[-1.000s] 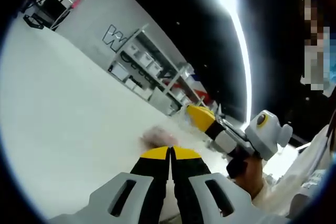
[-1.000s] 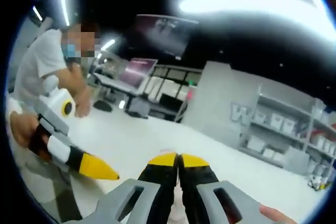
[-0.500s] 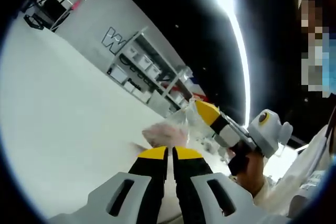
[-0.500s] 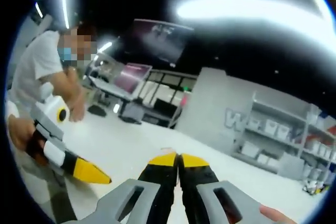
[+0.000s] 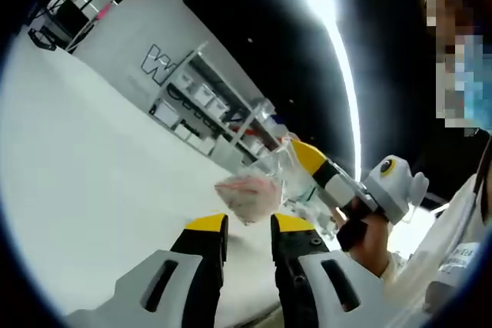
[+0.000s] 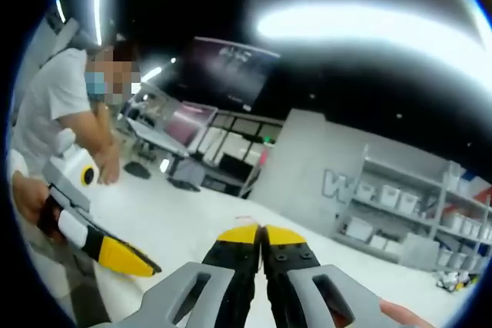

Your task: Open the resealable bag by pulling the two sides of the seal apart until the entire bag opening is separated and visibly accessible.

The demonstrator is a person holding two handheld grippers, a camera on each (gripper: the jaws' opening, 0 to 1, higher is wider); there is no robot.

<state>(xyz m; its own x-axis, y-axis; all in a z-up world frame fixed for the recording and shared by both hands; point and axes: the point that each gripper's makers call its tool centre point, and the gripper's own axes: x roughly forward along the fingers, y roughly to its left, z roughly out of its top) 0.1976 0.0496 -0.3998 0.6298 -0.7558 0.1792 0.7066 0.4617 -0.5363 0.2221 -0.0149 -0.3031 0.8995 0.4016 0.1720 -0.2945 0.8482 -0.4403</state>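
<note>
While the left gripper (image 5: pixel 247 224) sits at the bottom of the left gripper view with a clear gap between its yellow tips, so it's released and holding nothing, the resealable bag (image 5: pixel 261 186) hangs just above and past those tips, apart from them. It's a clear plastic bag with something pinkish bunched inside, and its upper right corner runs into the yellow tip of the right gripper (image 5: pixel 307 157), which comes in from the right and looks pinched on that edge. A hand (image 5: pixel 369 237) wraps the right gripper's handle lower right, with a white sleeve (image 5: pixel 453 247) beside it. Behind all that there's a white table (image 5: pixel 84 182) and grey shelving (image 5: pixel 211 105) with bins against a wall. Over in the right gripper view, the right gripper's jaws are pressed together with basically no gap, and a thin sliver of the bag's edge pokes out just above the tips, though it's tiny and hard to make out. The left gripper comes in from the left here, low and well apart from the right one's tips, with a person in a white shirt (image 6: pixel 54 97) behind it.
</note>
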